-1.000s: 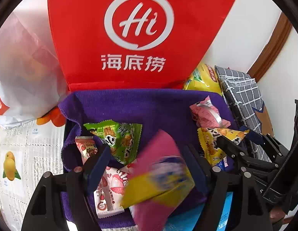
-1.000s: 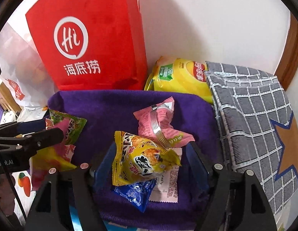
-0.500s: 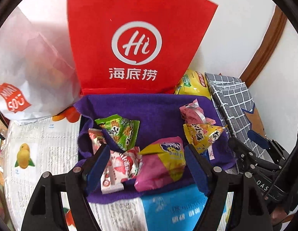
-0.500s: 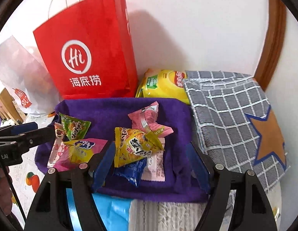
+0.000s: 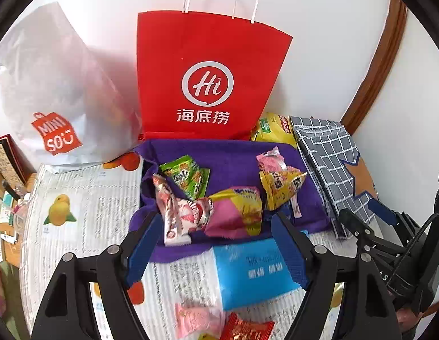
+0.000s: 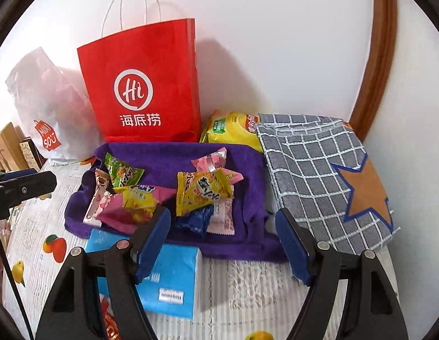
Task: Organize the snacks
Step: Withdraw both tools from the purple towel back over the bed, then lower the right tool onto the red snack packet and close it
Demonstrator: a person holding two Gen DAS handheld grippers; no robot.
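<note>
Both claws, left claw point(image 5: 216, 243) & right claw point(image 6: 225, 243), gape empty; snack pile point(image 5: 219, 198) mid-frame on purple towel point(image 5: 219, 153) could slide off its rumpled edge.

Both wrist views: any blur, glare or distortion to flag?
Left wrist: strong fisheye bend, dark vignette corners; blue pack and the near packets soft; white plastic bag washed out. Right wrist: same bend, sharper; red paper bag casts a soft shadow on the wall.
</note>
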